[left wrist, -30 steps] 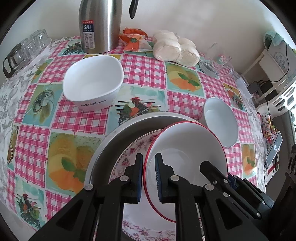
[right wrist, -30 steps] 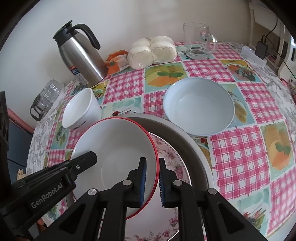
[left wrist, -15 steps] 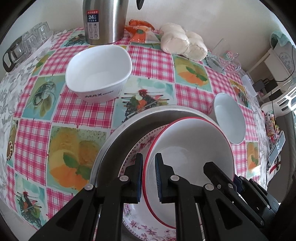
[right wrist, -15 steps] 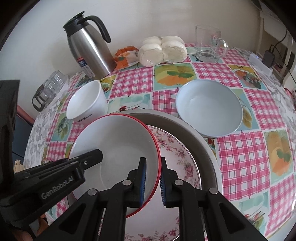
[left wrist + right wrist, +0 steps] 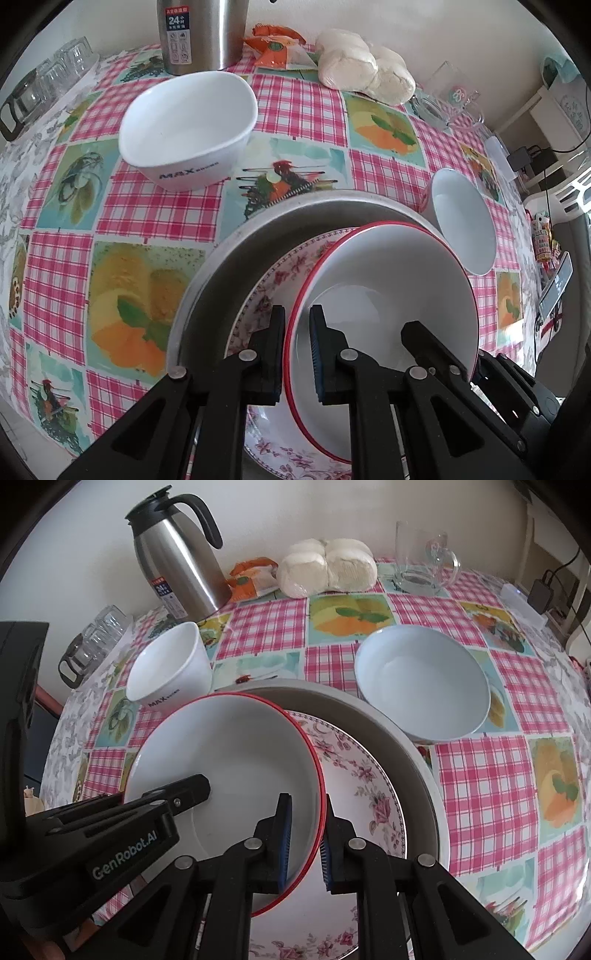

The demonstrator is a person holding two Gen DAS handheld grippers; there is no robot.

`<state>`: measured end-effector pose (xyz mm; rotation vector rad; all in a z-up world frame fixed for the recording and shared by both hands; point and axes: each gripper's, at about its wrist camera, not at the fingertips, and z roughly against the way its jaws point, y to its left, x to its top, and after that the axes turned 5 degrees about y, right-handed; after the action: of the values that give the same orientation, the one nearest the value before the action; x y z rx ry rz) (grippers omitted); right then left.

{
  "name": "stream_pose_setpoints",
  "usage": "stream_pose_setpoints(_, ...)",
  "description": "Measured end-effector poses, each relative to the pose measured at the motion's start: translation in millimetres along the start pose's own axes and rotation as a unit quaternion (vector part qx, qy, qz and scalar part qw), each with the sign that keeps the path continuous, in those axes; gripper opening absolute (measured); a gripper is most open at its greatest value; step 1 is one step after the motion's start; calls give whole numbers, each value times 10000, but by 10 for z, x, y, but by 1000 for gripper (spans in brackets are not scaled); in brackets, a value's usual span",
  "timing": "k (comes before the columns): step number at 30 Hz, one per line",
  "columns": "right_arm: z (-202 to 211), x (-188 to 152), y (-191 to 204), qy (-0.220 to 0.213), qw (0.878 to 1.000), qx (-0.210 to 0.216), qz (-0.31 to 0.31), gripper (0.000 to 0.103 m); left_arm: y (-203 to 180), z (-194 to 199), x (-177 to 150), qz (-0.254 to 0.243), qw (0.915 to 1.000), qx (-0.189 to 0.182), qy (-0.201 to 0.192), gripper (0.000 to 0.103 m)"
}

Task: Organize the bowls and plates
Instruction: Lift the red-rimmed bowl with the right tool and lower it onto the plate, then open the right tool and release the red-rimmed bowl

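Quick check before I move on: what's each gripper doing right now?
Left gripper: shut on the rim of the red-rimmed bowl.
Right gripper: shut on the same bowl's opposite rim.

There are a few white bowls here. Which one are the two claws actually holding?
The red-rimmed bowl, over the flowered plate. Both grippers, left and right, pinch its rim. The square MAX bowl and round bowl sit untouched.

Checked table (image 5: 155, 210) bears bowls, metal tray (image 5: 295, 214), jug, buns.
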<state>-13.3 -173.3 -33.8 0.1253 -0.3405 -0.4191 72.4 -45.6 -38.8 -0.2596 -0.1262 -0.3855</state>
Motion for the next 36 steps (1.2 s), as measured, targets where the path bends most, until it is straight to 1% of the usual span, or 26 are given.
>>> stream_pose_setpoints(5,-64,-7,-35,126,9999,-30,-54,18,7,-2,6,11,10000,21,-7,13)
stream_pose_setpoints(8,-61,-4,-43,130,9999,-32,-58,19,7,12,1,10,10000,45,-28,13)
stream_pose_setpoints(12,-23,1,-44,62,9999,-49,-69,19,16,59,-9,3,10000,50,-79,13)
stream_pose_setpoints(16,67,8,-30,-102,9999,-69,-39,19,17,130,-8,12,9998,41,-178,14)
stream_pose_setpoints(21,151,17,-7,-281,9995,-113,23,19,32,207,-15,35,9995,128,-296,23)
stream_pose_setpoints(24,174,27,-13,-357,9993,-104,-7,19,52,274,-20,77,9991,105,-400,27)
stream_pose_setpoints(26,205,38,-31,-437,9990,-102,-48,19,62,340,-26,115,9985,121,-512,36)
stream_pose_setpoints(27,224,40,-40,-485,9987,-104,-73,19,70,379,-31,134,9981,137,-580,39)
stream_pose_setpoints(28,252,45,-55,-559,9983,-106,-115,22,79,415,-36,150,9977,145,-648,41)
stream_pose_setpoints(30,296,49,-81,-673,9976,-87,-169,24,89,471,-26,181,9969,135,-749,42)
stream_pose_setpoints(33,346,53,-91,-807,9965,-43,-188,24,109,552,-27,256,9953,125,-926,46)
stream_pose_setpoints(34,362,53,-89,-855,9962,-44,-186,25,121,576,-28,304,9946,166,-980,52)
stream_pose_setpoints(35,372,55,-89,-893,9958,-51,-182,29,140,593,-26,363,9939,211,-1024,56)
stream_pose_setpoints(36,381,55,-89,-924,9955,-62,-182,32,169,607,-22,442,9931,259,-1056,57)
